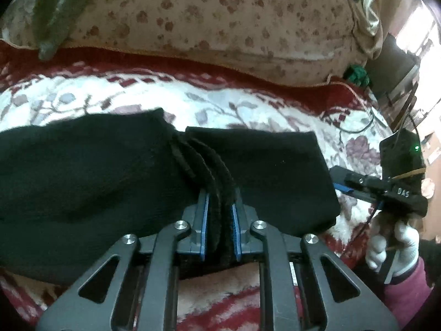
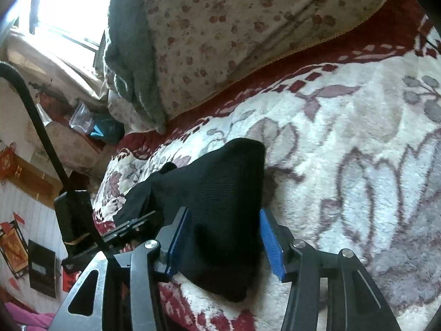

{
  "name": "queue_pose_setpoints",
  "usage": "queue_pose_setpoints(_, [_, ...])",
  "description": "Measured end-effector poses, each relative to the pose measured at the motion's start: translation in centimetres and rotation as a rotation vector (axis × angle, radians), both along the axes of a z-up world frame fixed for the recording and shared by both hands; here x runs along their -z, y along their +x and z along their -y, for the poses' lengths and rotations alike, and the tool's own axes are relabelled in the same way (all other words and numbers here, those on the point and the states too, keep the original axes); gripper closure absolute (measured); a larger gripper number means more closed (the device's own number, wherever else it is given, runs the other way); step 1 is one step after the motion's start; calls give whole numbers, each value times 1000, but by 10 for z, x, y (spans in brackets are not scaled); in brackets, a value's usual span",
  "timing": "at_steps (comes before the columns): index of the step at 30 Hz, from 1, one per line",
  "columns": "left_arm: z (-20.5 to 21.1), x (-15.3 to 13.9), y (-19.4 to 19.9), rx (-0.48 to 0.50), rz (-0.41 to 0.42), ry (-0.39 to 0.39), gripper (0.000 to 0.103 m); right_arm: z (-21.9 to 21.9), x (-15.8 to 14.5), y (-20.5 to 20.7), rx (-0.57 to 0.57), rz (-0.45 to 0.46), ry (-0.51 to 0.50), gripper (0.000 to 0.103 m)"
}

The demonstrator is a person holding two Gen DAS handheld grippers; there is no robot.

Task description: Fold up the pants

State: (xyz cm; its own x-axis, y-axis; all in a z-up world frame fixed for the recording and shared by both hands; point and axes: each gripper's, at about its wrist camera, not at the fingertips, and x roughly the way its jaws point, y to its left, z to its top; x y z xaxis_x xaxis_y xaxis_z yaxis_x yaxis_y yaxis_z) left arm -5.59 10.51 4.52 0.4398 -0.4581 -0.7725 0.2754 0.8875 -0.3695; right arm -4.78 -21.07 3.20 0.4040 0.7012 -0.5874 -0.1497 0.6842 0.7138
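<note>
Item: black knit pants (image 1: 82, 171), lying on floral bed blanket (image 1: 248, 104). Left gripper (image 1: 219, 220) fingers clamped on bunched edge layers. Right gripper (image 2: 223, 237) fingers apart, straddling the cloth unpressed. Risk: a layer slipping free, skewing the fold.

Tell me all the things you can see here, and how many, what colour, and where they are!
pants: one, black, lying on the blanket, edge bunched between the left gripper's pads
blanket: one, white with red border and grey-purple flowers, spread under the pants
floral quilt: one, beige with brown flowers, piled behind the blanket
green cloth: one, grey-green, draped on the quilt
left gripper: one, black with blue pads, shut on the pants
right gripper: one, black with blue pads, open around a corner of the pants
gloved hand: one, white glove, pink sleeve, holding the right gripper
</note>
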Motion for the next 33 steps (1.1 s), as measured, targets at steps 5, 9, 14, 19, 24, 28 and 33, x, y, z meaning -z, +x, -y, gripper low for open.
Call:
queue_pose_setpoints(5, [-19,-4,1,-24,-7,9,91,-12,-1,8,-15,6,-6,52])
queue_pose_setpoints(9, [-24,9,1,-34,-45,14,91,-19,8,14,-15,-24,7,52])
queue_pose_setpoints(14, [-19,13,0,-47,-19,40,91,-24,22,11,15,-6,-8,53])
queue_pose_setpoints(19, [-19,14,0,-78,-17,44,87,-23,19,7,7,16,-28,53])
queue_pose_setpoints(24, [-16,6,-5,-108,10,106,82,-23,-1,5,-2,27,-101,53])
queue_pose_setpoints(28, [-18,-3,-8,-132,27,135,82,-22,-18,-2,1,65,-135,53])
queue_pose_setpoints(33, [-24,-13,-14,-162,54,166,76,-28,-29,-7,-13,80,-136,53])
